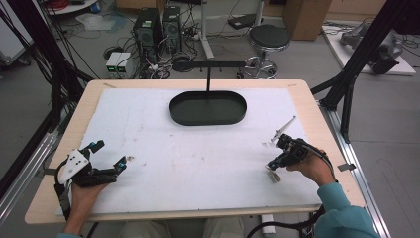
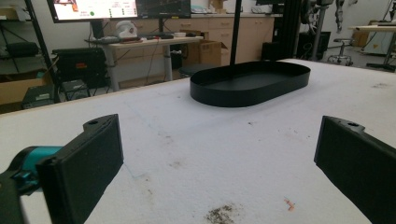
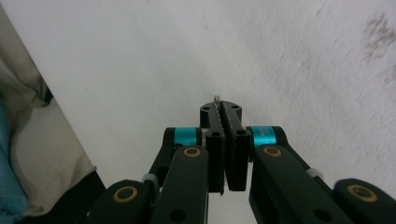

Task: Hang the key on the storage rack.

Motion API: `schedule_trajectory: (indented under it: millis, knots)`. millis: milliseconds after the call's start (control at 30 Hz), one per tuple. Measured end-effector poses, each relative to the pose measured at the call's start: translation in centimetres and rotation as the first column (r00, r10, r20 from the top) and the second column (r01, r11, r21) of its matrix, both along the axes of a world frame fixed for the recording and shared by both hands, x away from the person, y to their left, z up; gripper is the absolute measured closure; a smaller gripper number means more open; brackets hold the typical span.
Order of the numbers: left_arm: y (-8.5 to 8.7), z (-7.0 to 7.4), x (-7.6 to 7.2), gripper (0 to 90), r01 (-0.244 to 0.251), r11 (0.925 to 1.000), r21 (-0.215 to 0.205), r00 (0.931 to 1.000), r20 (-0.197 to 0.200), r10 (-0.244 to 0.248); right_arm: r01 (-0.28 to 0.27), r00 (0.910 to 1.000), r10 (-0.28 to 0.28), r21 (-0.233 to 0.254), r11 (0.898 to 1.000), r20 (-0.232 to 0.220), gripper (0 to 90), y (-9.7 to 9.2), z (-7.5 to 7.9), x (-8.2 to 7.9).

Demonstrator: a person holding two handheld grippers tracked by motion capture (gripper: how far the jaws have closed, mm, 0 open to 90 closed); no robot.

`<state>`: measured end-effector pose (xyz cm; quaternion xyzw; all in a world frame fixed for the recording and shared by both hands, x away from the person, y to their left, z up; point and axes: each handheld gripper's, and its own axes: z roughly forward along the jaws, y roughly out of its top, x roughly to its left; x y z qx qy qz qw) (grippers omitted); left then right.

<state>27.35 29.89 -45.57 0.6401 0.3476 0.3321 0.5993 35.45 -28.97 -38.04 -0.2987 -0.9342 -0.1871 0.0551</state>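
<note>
Right tool (image 1: 275, 159) clamped on brush (image 1: 273, 174), bristles hanging below

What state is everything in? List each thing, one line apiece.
left gripper, jaws wide open, nothing between them, low over the white mat.
right gripper, jaws shut on a thin metal piece.
thin metal piece, pinched, tip poking past the jaws.
black tray, empty, flat on the mat.

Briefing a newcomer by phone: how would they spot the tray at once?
Start at the wooden table covered by a white mat. At the mat's far middle sits the tray: a shallow, dark oval against the pale mat around it.
</note>
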Motion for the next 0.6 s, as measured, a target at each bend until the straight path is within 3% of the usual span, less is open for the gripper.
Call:
schedule_trajectory:
  millis: [200,267,300,367,600]
  knots:
    - [0.0,0.0,0.0,1.7,0.001,1.0000,-0.002,1.0000,-0.001,-0.001,0.023,0.9960,-0.034,0.137,0.990,0.082,89.1,-0.1,2.1,0.4]
    - [0.0,0.0,0.0,1.7,0.001,1.0000,-0.003,1.0000,-0.001,-0.001,0.034,0.9913,-0.058,0.198,0.980,0.118,89.1,-0.1,3.0,0.7]
    - [0.0,0.0,0.0,1.7,0.001,1.0000,-0.001,1.0000,-0.001,-0.001,0.040,0.9867,-0.079,0.259,0.965,0.142,89.1,-0.1,3.9,1.1]
    - [0.0,0.0,0.0,1.7,0.001,1.0000,-0.002,1.0000,-0.001,-0.001,0.045,0.9856,-0.088,0.277,0.960,0.145,89.1,-0.1,4.2,1.2]
    - [0.0,0.0,0.0,1.7,0.001,1.0000,-0.002,1.0000,0.000,-0.001,0.028,0.9598,-0.141,0.419,0.907,0.243,89.0,0.3,7.9,3.3]
